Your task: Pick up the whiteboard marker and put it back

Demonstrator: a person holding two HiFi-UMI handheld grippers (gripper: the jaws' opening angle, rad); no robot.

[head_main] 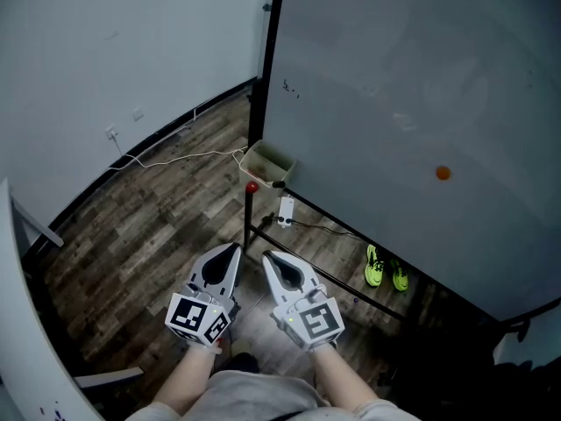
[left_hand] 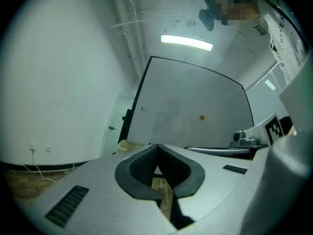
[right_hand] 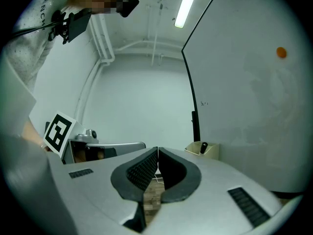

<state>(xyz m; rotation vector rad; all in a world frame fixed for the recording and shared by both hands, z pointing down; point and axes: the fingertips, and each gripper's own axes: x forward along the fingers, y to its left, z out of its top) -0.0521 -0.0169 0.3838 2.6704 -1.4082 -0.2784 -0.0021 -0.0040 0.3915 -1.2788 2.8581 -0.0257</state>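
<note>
Whiteboard, marker in tray, beyond closed jaws

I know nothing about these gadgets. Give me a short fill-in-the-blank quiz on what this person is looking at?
1. The small round dot on the whiteboard is ___ in colour.
2. The pair of shoes on the floor below the board is bright ___.
3. The left gripper and the right gripper both have their jaws ___, with nothing between them.
4. The beige box at the board's lower corner holds a dark ___.

Missing words: orange; green; shut; marker
</note>
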